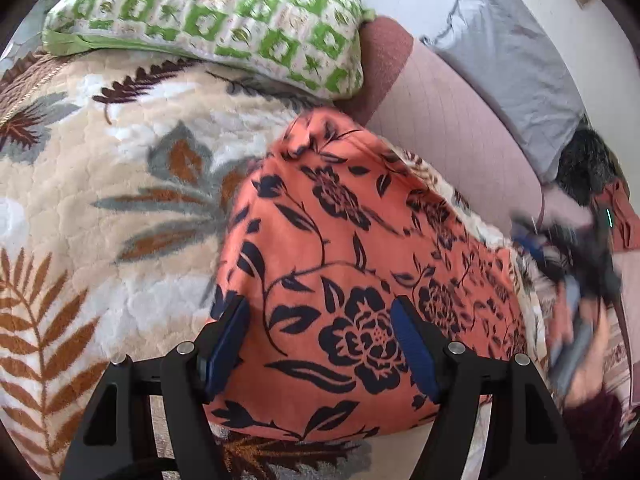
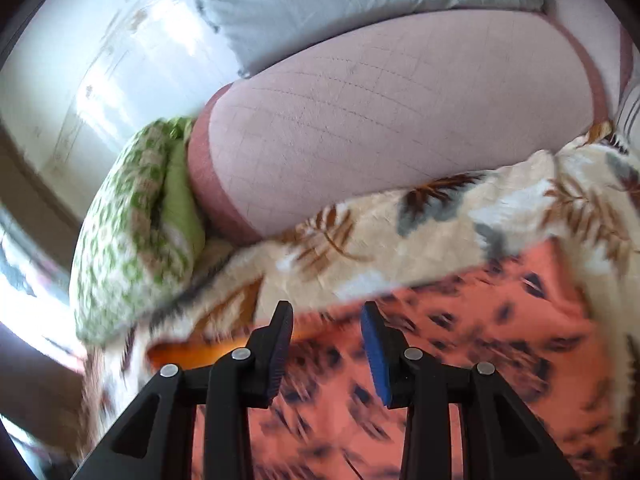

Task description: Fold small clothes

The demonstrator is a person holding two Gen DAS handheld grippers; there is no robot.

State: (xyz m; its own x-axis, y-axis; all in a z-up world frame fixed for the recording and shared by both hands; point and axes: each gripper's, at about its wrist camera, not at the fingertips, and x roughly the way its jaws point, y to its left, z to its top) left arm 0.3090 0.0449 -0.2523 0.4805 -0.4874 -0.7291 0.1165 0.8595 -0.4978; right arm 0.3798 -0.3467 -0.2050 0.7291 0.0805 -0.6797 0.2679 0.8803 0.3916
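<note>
Below, both my left tongs (image 1: 320,344) and right tongs (image 2: 326,344) hung spread apart, grasping nothing, over the orange floral garment (image 1: 360,264) on the leaf-print blanket (image 1: 100,184).

Bed covered by cream leaf-print blanket (image 1: 120,152). Green-checked pillow (image 1: 216,16) at head, touching pink quilted bolster (image 2: 400,120). Grey pillow (image 1: 508,64) behind bolster, against pale wall (image 2: 80,60). Bright daylight glares on wall, right wrist view blurred.

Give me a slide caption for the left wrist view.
Open left gripper over the orange floral cloth on a leaf-print blanket.
</note>
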